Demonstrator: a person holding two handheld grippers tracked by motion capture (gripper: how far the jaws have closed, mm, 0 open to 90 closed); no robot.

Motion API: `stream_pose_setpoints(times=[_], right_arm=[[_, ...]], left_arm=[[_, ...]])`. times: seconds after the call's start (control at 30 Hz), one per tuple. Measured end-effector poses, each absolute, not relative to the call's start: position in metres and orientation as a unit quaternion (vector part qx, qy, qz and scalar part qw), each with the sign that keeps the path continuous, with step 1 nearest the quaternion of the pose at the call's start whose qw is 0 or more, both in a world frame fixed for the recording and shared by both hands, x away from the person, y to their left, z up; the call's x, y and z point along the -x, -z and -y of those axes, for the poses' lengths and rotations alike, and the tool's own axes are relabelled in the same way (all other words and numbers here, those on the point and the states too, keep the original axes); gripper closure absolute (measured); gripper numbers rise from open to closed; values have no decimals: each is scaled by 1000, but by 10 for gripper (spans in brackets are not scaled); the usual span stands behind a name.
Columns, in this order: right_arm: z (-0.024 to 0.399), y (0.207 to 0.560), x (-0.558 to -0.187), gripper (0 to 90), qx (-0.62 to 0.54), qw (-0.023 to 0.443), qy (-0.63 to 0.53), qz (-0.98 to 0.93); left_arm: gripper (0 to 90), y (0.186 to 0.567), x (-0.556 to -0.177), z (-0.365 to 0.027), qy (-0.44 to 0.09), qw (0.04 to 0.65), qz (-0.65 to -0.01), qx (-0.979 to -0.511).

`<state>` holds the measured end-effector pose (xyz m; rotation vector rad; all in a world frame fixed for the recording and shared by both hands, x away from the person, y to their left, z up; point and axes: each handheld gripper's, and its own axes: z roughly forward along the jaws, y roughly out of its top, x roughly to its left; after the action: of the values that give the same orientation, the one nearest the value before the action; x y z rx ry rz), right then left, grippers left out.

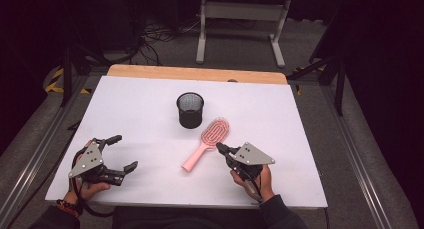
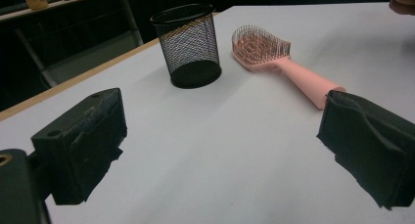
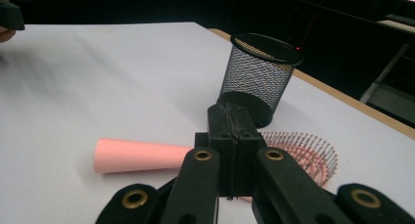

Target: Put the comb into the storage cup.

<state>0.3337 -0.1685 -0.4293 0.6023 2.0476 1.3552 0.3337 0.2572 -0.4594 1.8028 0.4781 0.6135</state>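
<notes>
A white table [image 1: 150, 104] takes up most of the high view, with a strip of bare wood along its far edge. Near the middle of it stands a black mesh cup [image 1: 190, 110], upright and open at the top. Just beside the cup, toward the person, lies a pink hairbrush [image 1: 206, 143] with its bristles facing up, its head close to the cup but apart from it, and its handle pointing back at a slant toward the near edge. The left gripper [image 1: 125, 153] sits at the near left of the table, well apart from the brush, and its jaws stand wide with nothing between them. The right gripper [image 1: 220, 148] is at the near right, its tip just above the brush where the handle meets the head; in the right gripper view its jaws are pressed together, pad against pad, and they grip nothing, with the brush lying underneath them
</notes>
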Motion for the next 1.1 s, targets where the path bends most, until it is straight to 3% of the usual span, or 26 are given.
stream_pose_setpoints(times=[0.37, 1.1], right_arm=[[144, 435, -348, 897, -220, 288, -493, -791], [86, 458, -374, 897, -188, 211, -427, -859]], left_arm=[[47, 460, -334, -257, -263, 551, -201, -766], [47, 461, -334, -257, -257, 550, -200, -769]])
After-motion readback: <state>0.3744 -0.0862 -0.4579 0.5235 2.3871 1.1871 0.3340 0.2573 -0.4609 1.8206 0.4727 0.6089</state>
